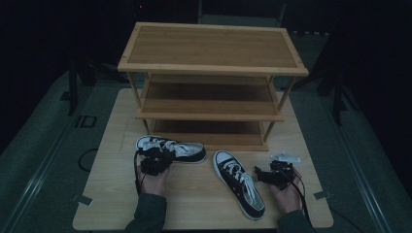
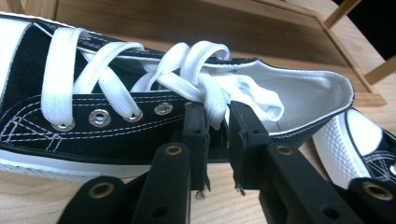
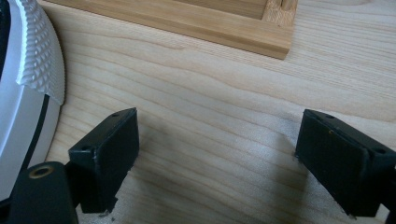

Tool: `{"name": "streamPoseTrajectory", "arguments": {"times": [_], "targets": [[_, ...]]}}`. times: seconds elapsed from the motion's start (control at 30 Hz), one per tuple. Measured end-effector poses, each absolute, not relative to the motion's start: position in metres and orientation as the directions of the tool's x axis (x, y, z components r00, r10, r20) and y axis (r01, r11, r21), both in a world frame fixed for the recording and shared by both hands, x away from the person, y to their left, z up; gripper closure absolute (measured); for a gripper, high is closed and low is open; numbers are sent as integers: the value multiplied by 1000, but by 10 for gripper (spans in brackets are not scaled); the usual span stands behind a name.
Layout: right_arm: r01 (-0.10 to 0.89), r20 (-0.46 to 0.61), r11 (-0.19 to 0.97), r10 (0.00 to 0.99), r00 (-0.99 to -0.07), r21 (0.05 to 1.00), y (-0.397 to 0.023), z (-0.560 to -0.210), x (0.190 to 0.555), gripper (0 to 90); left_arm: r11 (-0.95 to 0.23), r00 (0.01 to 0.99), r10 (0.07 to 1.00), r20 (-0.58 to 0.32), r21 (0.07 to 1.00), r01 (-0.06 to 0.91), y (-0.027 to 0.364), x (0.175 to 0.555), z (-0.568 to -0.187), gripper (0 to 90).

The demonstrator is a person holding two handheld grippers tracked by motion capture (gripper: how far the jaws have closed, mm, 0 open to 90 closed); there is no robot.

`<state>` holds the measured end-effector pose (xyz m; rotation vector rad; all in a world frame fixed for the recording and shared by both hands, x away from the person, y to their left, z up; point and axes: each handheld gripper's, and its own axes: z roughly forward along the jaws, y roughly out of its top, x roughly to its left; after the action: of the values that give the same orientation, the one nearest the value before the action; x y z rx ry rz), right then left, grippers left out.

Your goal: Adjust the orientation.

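Dim room, grey floor [image 1: 43,145], light wooden table [image 1: 121,204] bearing three-tier shelf [image 1: 212,48].

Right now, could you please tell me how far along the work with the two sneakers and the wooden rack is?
Nothing looks finished: the rack's shelves are bare and both sneakers sit on the table. In hand: the left gripper has closed on the side wall of the left sneaker by its laces. Left: lifting it, then the right sneaker, beside which the right gripper waits open.
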<state>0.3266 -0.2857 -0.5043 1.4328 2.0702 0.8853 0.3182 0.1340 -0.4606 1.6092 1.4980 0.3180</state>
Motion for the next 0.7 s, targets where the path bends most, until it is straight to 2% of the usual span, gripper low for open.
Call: {"name": "streamPoseTrajectory", "arguments": {"times": [0.23,0.57,0.7], "targets": [[636,-17,247,938,-346,731,-286,-504,327,130,105,278,878,-389,724,681,144,307,-459,821],[636,-17,247,938,-345,731,-286,-504,327,130,5,355,872,-338,729,684,169,282,-450,865],[636,-17,247,938,-345,731,-286,-504,327,130,11,351,875,-334,737,675,168,281,-451,853]]}}
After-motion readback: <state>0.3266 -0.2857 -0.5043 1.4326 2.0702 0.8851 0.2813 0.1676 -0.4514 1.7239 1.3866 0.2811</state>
